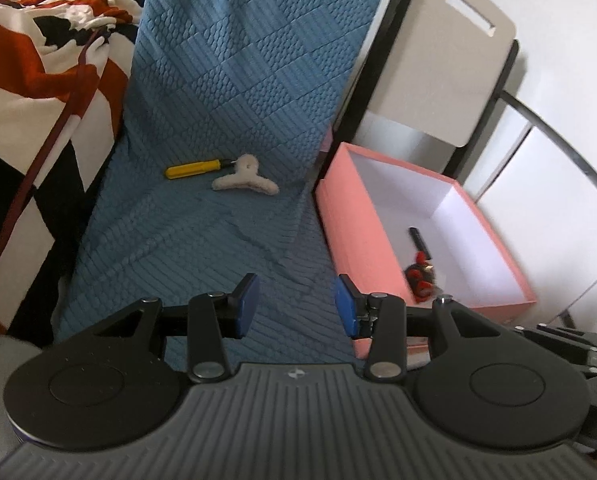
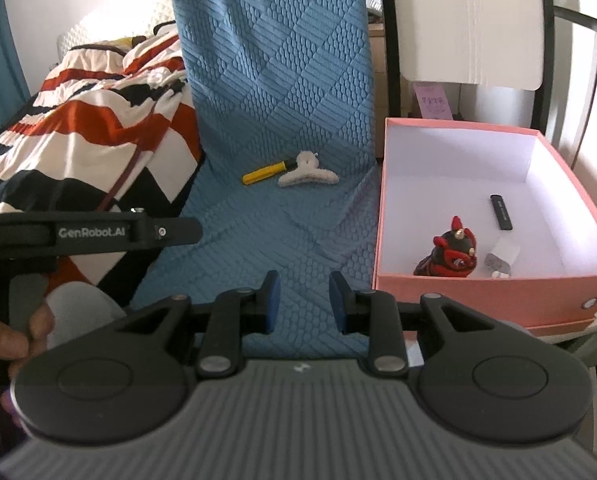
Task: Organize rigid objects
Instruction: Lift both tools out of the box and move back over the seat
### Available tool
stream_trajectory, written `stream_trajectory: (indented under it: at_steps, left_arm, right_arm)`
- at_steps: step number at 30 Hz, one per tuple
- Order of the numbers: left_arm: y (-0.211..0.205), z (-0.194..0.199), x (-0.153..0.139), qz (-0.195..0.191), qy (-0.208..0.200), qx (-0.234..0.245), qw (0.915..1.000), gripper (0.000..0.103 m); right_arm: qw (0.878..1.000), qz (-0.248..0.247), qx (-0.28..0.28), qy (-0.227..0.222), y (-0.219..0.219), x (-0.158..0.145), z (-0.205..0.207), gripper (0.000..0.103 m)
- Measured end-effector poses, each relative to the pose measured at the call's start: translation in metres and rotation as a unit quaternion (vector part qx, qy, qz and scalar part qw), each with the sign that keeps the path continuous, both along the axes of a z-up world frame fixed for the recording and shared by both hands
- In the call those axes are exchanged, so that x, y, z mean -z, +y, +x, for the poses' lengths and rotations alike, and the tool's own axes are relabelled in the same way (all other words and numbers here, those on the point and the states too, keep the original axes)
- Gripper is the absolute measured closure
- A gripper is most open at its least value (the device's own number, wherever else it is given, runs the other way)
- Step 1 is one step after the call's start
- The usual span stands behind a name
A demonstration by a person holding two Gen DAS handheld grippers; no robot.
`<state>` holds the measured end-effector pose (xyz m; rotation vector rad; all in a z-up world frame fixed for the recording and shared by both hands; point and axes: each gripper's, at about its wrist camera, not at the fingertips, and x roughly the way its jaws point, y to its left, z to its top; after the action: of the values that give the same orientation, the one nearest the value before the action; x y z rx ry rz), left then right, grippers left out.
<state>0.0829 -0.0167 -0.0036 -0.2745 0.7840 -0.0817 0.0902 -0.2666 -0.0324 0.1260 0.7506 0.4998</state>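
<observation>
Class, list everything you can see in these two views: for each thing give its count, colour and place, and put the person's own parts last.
Screwdriver: one, yellow handle, on the blue cover, touching the hair claw.
Hair claw: one, fuzzy cream, on the blue cover.
Box: one, pink outside, white inside, right of the cover.
Figurine: one, red and black, in the box's near part.
Black stick: one, in the box.
Small white item: one, beside the figurine; kind unclear.
Blue cover: one, quilted.
Blanket: one, red, white, black, left.
Left hand-held gripper: open, empty.
Right hand-held gripper: open, empty.
</observation>
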Motion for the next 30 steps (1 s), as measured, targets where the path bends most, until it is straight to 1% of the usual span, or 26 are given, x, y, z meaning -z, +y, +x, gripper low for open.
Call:
stream_trajectory:
  at_steps: [6, 11, 17, 21, 23, 27, 30]
  left_arm:
    - [0.022, 0.028, 0.031, -0.001, 0.006, -0.017, 0.9998, 0.055]
    - [0.034, 0.051, 0.05, -0.003, 0.003, -0.028, 0.9996, 0.055]
    - [0.043, 0.085, 0.076, 0.0, 0.006, -0.029, 0.9996, 0.055]
    - [0.051, 0.106, 0.092, 0.01, 0.021, -0.025, 0.9994, 0.055]
    - [0.056, 0.114, 0.099, 0.014, 0.031, -0.028, 0.999, 0.055]
    - [0.076, 0.135, 0.111, 0.01, 0.051, -0.028, 0.9982, 0.055]
    - [0.09, 0.155, 0.118, 0.01, 0.059, -0.021, 0.998, 0.055]
  right_arm:
    - [1.0, -0.007, -0.013, 0.008, 0.021, 0.021, 0.025, 0.073]
    - [1.0, -0.005, -0.016, 0.009, 0.036, 0.035, 0.049, 0.073]
    - [1.0, 0.002, -0.015, 0.007, 0.055, 0.048, 0.076, 0.073]
    - [1.0, 0.001, -0.021, -0.007, 0.071, 0.056, 0.092, 0.073]
    - [1.0, -0.008, -0.023, -0.014, 0.078, 0.062, 0.099, 0.073]
    - [0.999, -0.007, -0.031, -0.005, 0.09, 0.078, 0.117, 0.073]
    - [0.999, -0.003, -0.038, 0.001, 0.098, 0.083, 0.127, 0.073]
